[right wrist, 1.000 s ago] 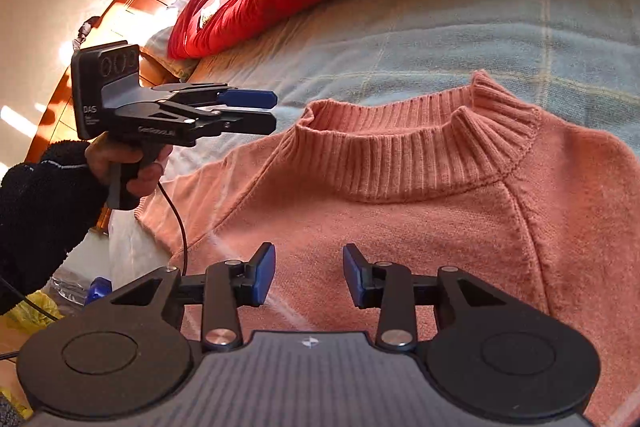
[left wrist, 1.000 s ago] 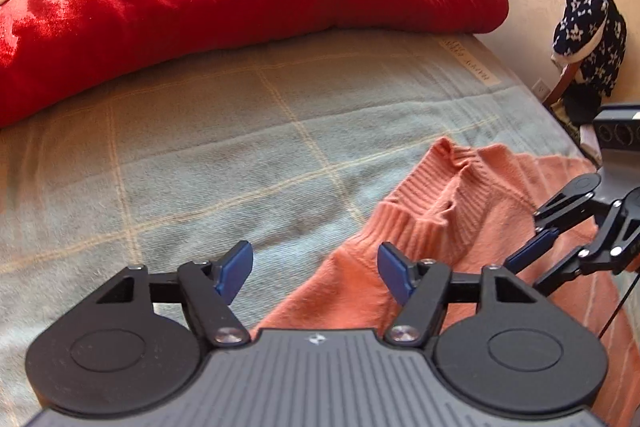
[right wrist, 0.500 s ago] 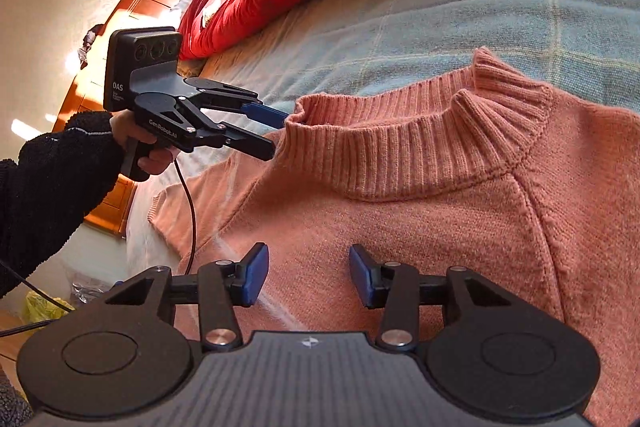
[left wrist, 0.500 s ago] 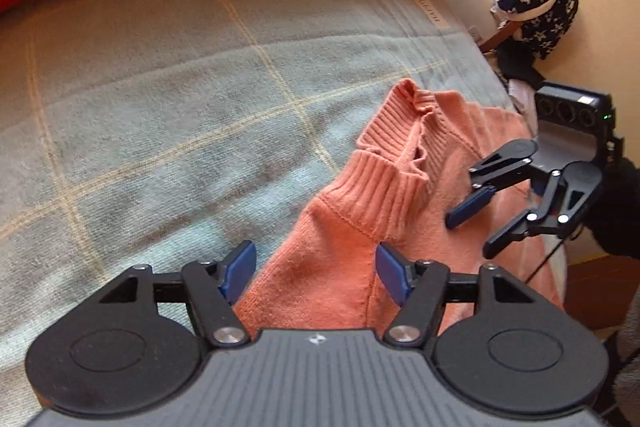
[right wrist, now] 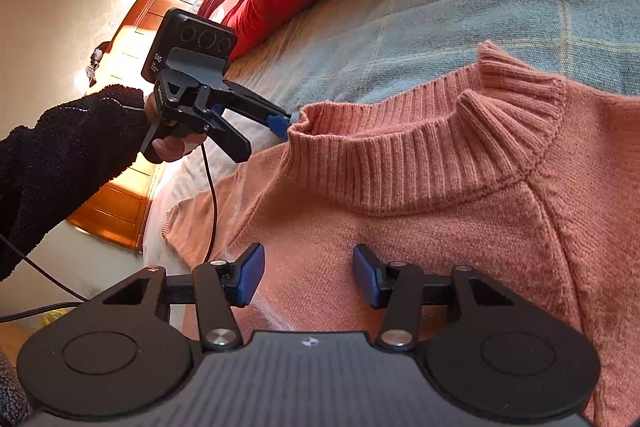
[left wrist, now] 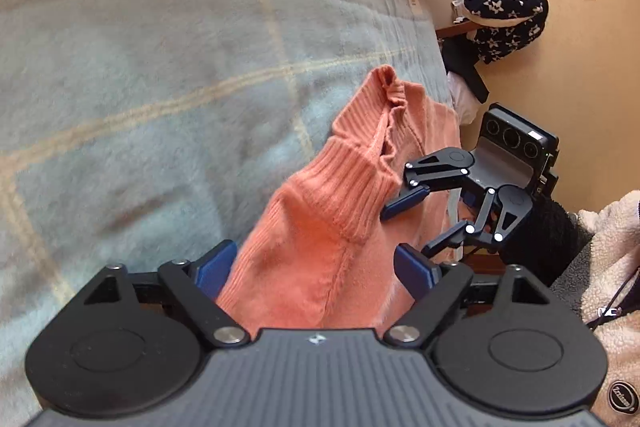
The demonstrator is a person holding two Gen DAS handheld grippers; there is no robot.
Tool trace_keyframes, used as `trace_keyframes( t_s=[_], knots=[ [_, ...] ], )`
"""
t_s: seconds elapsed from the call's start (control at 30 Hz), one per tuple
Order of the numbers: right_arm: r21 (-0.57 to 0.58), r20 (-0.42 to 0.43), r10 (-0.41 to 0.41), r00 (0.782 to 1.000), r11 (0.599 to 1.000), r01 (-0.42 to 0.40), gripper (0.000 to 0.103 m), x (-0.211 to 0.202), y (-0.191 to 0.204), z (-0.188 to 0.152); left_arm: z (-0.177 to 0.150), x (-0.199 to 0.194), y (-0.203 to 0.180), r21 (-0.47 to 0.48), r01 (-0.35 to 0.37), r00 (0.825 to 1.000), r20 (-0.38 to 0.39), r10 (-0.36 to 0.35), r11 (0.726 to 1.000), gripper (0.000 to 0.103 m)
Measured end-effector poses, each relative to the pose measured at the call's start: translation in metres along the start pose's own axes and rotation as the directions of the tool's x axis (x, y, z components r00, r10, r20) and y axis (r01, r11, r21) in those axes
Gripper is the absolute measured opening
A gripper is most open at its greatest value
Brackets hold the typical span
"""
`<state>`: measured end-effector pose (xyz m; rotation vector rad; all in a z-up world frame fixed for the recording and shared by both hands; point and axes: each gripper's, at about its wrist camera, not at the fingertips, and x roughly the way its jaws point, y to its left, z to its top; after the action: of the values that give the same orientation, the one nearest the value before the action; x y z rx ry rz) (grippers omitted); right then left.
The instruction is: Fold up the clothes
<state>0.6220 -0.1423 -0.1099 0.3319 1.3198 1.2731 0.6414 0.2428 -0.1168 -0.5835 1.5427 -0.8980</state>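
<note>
Now the salmon-pink ribbed-collar knit sweater (right wrist: 460,195) lies flat on the pale blue checked blanket (left wrist: 160,75). Both the left gripper (left wrist: 316,271) and the right gripper (right wrist: 308,275) hover over it, jaws apart and just widened, the cloth showing between their pads but not pinched.

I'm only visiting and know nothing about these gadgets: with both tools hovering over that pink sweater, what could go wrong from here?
1. The left gripper sits at the ribbed collar; its open fingers might catch only the collar's rim, stretching it.
2. The sweater lies close to the bed edge; a pull could drag it off.
3. The trailing cable crosses the sleeve and may snag.
</note>
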Motion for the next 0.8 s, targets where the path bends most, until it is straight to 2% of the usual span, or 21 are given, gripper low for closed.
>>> trace_keyframes(
  t_s=[0.07, 0.1, 0.17, 0.27, 0.4, 0.5, 0.53, 0.57, 0.6, 0.63, 0.67, 0.8],
  knots=[
    [0.001, -0.003, 0.008, 1.000, 1.000, -0.008, 0.054, -0.002, -0.002, -0.002, -0.005, -0.002, 0.010, -0.036, 0.019, 1.000, 0.000, -0.019, 0.999, 0.071],
    [0.004, -0.001, 0.011, 1.000, 1.000, -0.011, 0.054, -0.002, -0.003, -0.002, -0.004, -0.001, 0.012, -0.044, 0.028, 1.000, 0.003, -0.028, 0.999, 0.070],
    [0.008, 0.001, 0.016, 1.000, 1.000, -0.016, 0.054, -0.002, -0.004, -0.003, -0.001, 0.000, 0.017, -0.059, 0.047, 0.999, 0.008, -0.046, 0.997, 0.070],
    [0.010, 0.003, 0.016, 1.000, 1.000, -0.017, 0.054, 0.002, -0.003, -0.001, 0.013, 0.010, 0.009, -0.007, 0.050, 0.998, -0.027, -0.050, 0.999, 0.070],
    [0.012, 0.007, 0.023, 1.000, 1.000, -0.023, 0.054, 0.009, -0.002, 0.003, 0.018, 0.015, 0.007, -0.008, 0.091, 0.996, 0.000, -0.091, 0.996, 0.070],
    [0.016, 0.009, 0.021, 1.000, 1.000, -0.021, 0.054, 0.010, 0.000, 0.004, 0.015, 0.014, 0.007, 0.006, 0.086, 0.996, -0.004, -0.086, 0.996, 0.068],
    [0.016, 0.010, 0.019, 1.000, 1.000, -0.019, 0.054, 0.011, 0.001, 0.004, 0.014, 0.013, 0.009, 0.008, 0.072, 0.997, -0.006, -0.072, 0.997, 0.056],
    [0.016, 0.011, 0.018, 1.000, 1.000, -0.018, 0.054, 0.011, 0.001, 0.004, 0.014, 0.012, 0.014, -0.001, 0.054, 0.998, -0.010, -0.054, 0.999, 0.039],
    [0.017, 0.013, 0.018, 1.000, 1.000, -0.018, 0.054, 0.010, 0.002, 0.004, 0.014, 0.012, 0.022, -0.032, 0.042, 0.999, -0.015, -0.042, 0.999, 0.028],
    [0.018, 0.015, 0.018, 1.000, 1.000, -0.018, 0.054, 0.010, 0.002, 0.004, 0.014, 0.014, 0.029, -0.060, 0.037, 0.999, -0.017, -0.038, 0.998, 0.010],
    [0.018, 0.017, 0.017, 1.000, 1.000, -0.017, 0.054, 0.010, 0.003, 0.003, 0.014, 0.016, 0.035, -0.087, 0.034, 0.999, -0.019, -0.035, 0.996, 0.010],
    [0.009, 0.025, 0.013, 1.000, 1.000, -0.013, 0.054, 0.010, 0.005, 0.002, 0.010, 0.017, 0.016, 0.020, -0.041, 0.999, 0.004, 0.041, 0.999, 0.010]
  ],
)
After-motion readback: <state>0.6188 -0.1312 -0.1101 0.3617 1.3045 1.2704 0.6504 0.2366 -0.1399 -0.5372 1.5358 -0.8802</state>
